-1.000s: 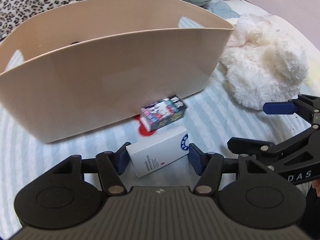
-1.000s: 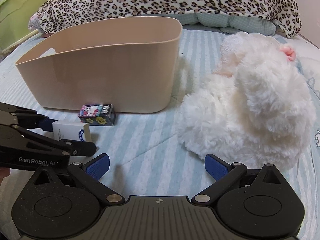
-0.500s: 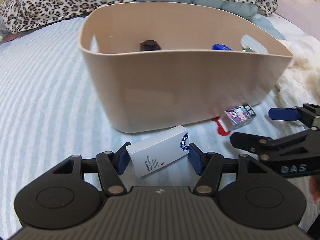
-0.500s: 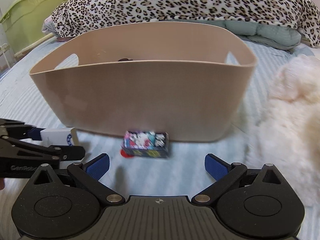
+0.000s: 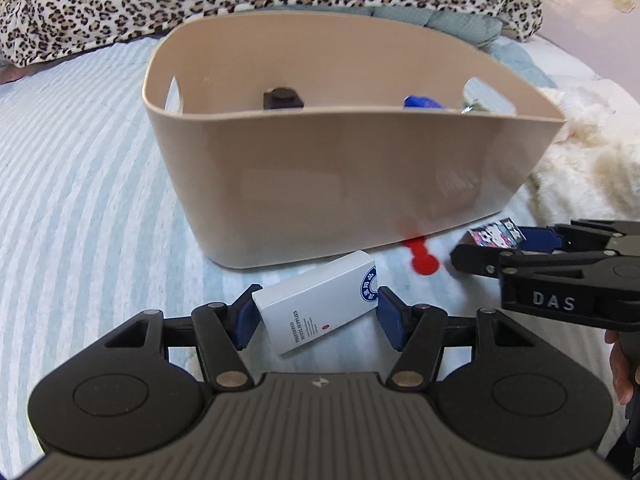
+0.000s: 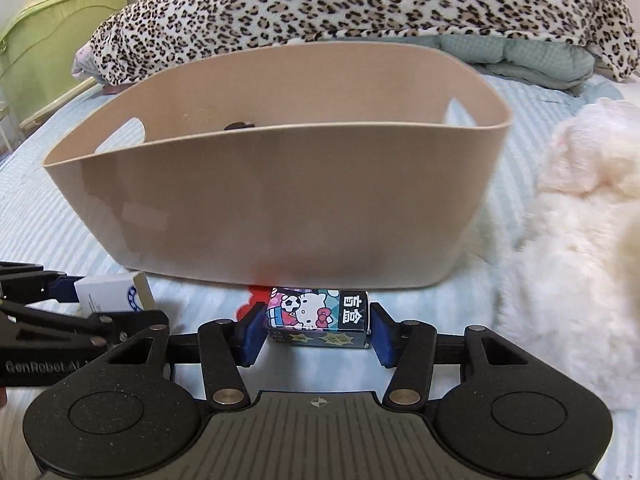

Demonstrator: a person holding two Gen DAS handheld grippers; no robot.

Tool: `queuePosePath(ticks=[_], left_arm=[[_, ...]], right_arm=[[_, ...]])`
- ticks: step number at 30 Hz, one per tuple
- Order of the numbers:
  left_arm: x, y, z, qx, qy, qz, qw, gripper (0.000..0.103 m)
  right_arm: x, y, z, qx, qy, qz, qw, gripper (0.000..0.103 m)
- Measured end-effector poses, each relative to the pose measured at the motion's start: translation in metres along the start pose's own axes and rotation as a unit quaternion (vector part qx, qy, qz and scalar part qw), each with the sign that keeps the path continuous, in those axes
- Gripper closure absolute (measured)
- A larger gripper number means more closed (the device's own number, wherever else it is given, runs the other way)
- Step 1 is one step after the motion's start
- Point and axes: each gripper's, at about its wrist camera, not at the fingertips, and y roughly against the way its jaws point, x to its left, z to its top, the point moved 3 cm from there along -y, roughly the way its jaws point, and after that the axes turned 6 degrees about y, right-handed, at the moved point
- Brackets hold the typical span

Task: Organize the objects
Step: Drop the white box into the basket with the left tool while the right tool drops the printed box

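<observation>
My left gripper (image 5: pixel 316 316) is shut on a white box with a blue round logo (image 5: pixel 320 306) and holds it in front of the beige tub (image 5: pixel 352 176). My right gripper (image 6: pixel 316 330) is shut on a small cartoon-cat box (image 6: pixel 318 316) just before the tub's front wall (image 6: pixel 280 208). In the left wrist view the cartoon box (image 5: pixel 496 237) sits between the right gripper's fingers. In the right wrist view the white box (image 6: pixel 116 293) shows at the left. Inside the tub lie a dark object (image 5: pixel 282 98) and a blue object (image 5: pixel 422 102).
A red flat piece (image 5: pixel 420 258) lies on the striped bedsheet by the tub's base. A white plush toy (image 6: pixel 580 216) lies right of the tub. A leopard-print blanket (image 6: pixel 360 4) runs behind it. A green bin (image 6: pixel 48 36) stands at far left.
My right gripper swung left from the plush toy to the cartoon box and closed on it. My left gripper kept the white box, rose and turned so the tub's inside shows.
</observation>
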Motion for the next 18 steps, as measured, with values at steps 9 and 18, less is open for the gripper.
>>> queuePosePath(ticks=[9,18], left_arm=[[-0.009,0.055,0.015,-0.066,-0.01,-0.016,0.9976,0.04],[-0.031,0.088,0.068,-0.148,-0.019,-0.017,0.9886,0.04]], right_arm=[[-0.022,0.063,0.016,-0.062,-0.009,-0.001,0.998,0.053],[-0.021,0.11,0.072,-0.161,0.0,-0.005,0.987,0.053]])
